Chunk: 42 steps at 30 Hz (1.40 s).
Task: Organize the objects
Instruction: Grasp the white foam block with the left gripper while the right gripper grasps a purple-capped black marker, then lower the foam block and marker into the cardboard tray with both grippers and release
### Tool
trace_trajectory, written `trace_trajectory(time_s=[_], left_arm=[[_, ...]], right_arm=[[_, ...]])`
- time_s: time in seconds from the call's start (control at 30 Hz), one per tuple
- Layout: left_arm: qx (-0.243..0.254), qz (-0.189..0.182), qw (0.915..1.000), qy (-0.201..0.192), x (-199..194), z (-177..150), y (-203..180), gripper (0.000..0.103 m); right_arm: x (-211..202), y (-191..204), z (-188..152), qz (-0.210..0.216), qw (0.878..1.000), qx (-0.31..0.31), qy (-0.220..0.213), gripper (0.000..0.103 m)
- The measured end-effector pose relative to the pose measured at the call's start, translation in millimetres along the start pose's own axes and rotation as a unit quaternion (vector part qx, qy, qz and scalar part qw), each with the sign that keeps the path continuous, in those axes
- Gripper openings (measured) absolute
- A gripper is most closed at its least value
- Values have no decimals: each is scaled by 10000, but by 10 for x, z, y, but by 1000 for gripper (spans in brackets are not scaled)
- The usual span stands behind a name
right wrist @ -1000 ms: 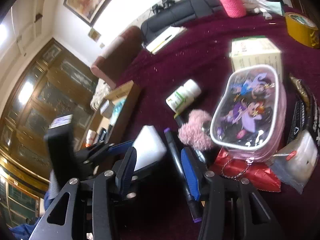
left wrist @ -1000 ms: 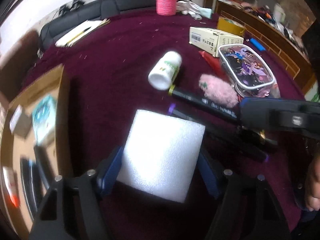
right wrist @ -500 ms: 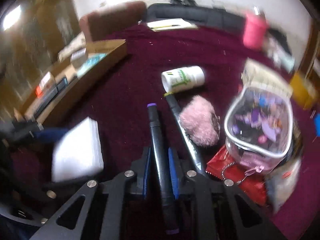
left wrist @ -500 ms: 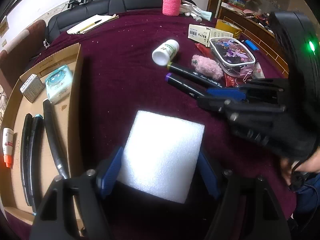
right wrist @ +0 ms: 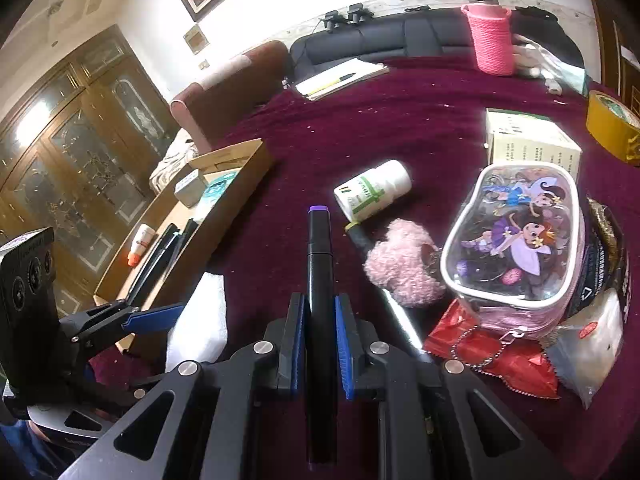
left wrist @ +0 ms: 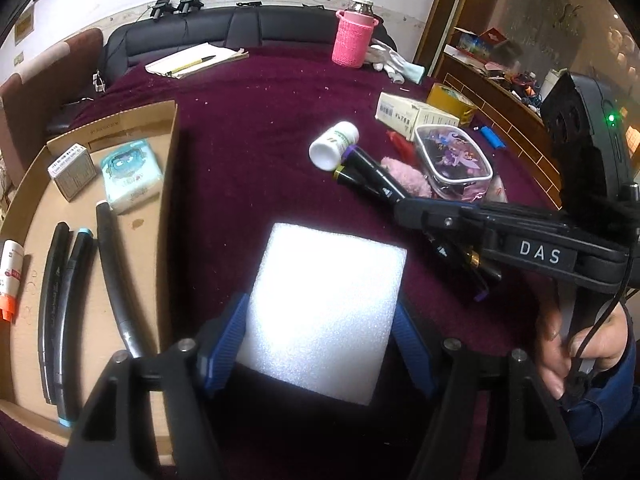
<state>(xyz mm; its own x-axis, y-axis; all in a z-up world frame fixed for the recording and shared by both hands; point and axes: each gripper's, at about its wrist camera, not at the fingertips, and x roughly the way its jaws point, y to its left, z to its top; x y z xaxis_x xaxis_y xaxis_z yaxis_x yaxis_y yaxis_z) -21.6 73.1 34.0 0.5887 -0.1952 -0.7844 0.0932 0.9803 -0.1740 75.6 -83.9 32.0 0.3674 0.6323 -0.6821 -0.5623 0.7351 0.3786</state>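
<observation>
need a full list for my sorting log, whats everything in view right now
foam block: 1, white, between the left gripper's pads
purple-capped marker: 1, black, clamped in the right gripper
yellow-banded marker: 1, black, on the cloth by the bottle
pill bottle: 1, white and green, lying on its side
pom-pom: 1, pink, beside the pouch
cartoon pouch: 1, clear and pink
cardboard tray: 1, brown, left side, holding pens and small boxes
knitted cup: 1, pink, far edge
tape roll: 1, yellow
left gripper: 1, black with blue pads
right gripper: 1, black with blue pads
</observation>
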Motion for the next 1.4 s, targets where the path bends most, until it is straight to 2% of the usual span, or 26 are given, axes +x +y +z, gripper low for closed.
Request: trace_trajectory(time_s=[0.23, 0.43, 0.57, 0.8, 0.93, 1.1, 1.23, 1.3, 1.4], left_arm=[[-27, -29, 9997, -221, -154, 25, -9, 70], [-123, -66, 9983, -561, -450, 47, 118, 70], [-334, -3, 9964, -773, -678, 56, 383, 70], [-776, 317, 9909, -1053, -1040, 59, 1014, 70], [-1008, 568, 9881, -1012, -1079, 42, 1388, 70], [-1231, 861, 9861, -710, -921, 65, 1837, 71], [-1290, 933, 9861, -480, -767, 153, 2081, 71], [-1271, 835, 9877, -371, -684, 243, 2166, 71], [-1311, 904, 9870, -232, -573, 348, 2258, 71]], right_arm=[[-83, 25, -38, 112, 9999, -1, -109, 17], [-66, -38, -31, 362, 9984, 441, -35, 17], [-74, 64, -21, 385, 9977, 566, 18, 17], [-72, 652, 177, 682, 9968, 370, 187, 17], [58, 964, 328, 775, 9959, 304, 356, 17], [377, 1324, 489, 818, 9947, 234, 569, 17], [682, 1480, 595, 779, 9932, 343, 790, 17], [852, 1528, 643, 657, 9930, 442, 879, 17], [1068, 1535, 719, 536, 9917, 626, 984, 17]])
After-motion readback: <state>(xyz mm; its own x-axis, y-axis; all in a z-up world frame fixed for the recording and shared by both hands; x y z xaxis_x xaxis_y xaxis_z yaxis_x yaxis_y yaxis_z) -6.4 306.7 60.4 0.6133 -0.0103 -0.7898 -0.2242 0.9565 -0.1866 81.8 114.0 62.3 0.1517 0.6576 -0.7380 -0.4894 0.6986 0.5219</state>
